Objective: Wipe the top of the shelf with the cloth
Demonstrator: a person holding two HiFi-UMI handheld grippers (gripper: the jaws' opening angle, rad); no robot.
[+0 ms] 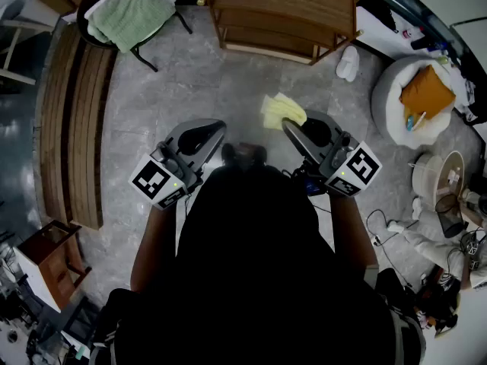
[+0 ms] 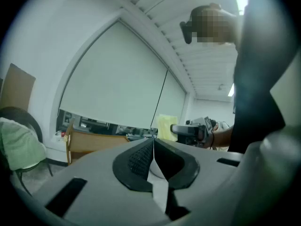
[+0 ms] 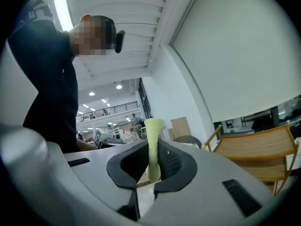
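A yellow cloth [image 1: 282, 112] hangs from my right gripper [image 1: 290, 125], whose jaws are shut on it; in the right gripper view the cloth [image 3: 152, 147] stands as a thin strip pinched between the black pads. My left gripper [image 1: 221, 127] is shut with nothing in it, its pads pressed together [image 2: 153, 159]. Both grippers are held near my chest, above the floor. The wooden shelf [image 1: 283, 11] stands ahead at the top of the head view, its top bare, and appears in the gripper views too: shelf [image 2: 96, 142], shelf [image 3: 256, 149].
A chair with a green towel [image 1: 129, 14] stands at upper left. A long wooden bench [image 1: 72, 120] runs along the left. A white pouf with an orange cushion [image 1: 421, 96] and clutter with cables [image 1: 445, 204] fill the right. A small wooden stool [image 1: 47, 261] sits lower left.
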